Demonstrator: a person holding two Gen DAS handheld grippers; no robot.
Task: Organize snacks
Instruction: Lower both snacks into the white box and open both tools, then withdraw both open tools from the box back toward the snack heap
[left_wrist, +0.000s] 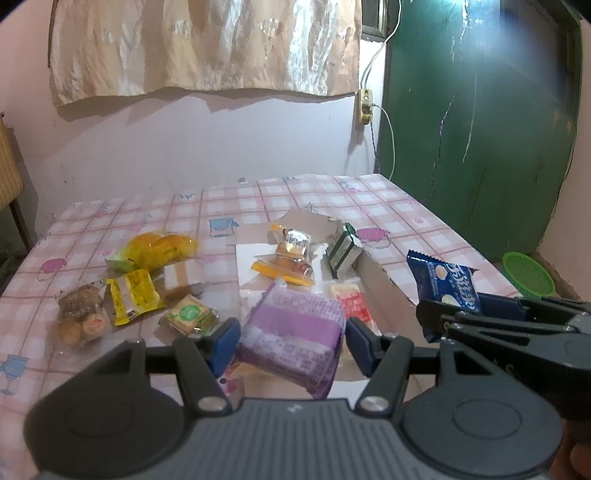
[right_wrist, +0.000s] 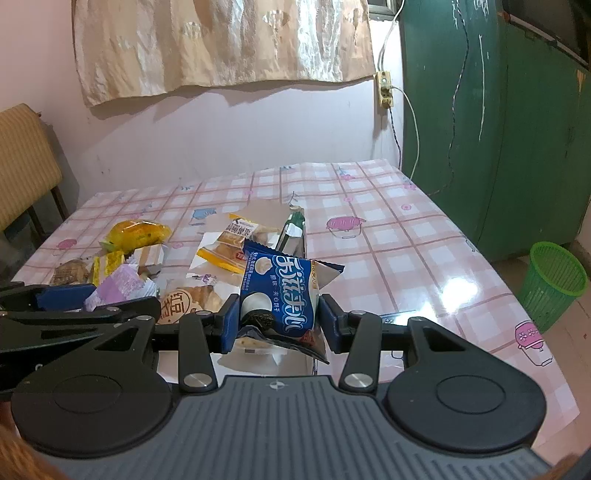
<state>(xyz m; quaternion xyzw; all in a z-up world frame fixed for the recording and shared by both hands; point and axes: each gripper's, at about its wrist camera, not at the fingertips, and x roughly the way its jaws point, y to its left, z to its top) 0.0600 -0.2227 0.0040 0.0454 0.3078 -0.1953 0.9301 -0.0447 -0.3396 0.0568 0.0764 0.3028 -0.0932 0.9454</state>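
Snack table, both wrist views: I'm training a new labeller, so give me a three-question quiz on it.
1. True or false: the left gripper holds a purple packet.
2. What does the right gripper hold? A) yellow packet B) blue packet C) nothing
3. What colour is the basket on the floor beside the table?

Key: 1 true; 2 B, the blue packet; 3 green.

A crinkled purple-and-white plastic snack packet (left_wrist: 291, 347) sits upright, pinched between blue fingers (left_wrist: 360, 341). A glossy blue biscuit packet with white lettering (right_wrist: 280, 295) stands clamped likewise. Other wrapped snacks lie scattered on the pink checked tabletop (right_wrist: 388, 236).
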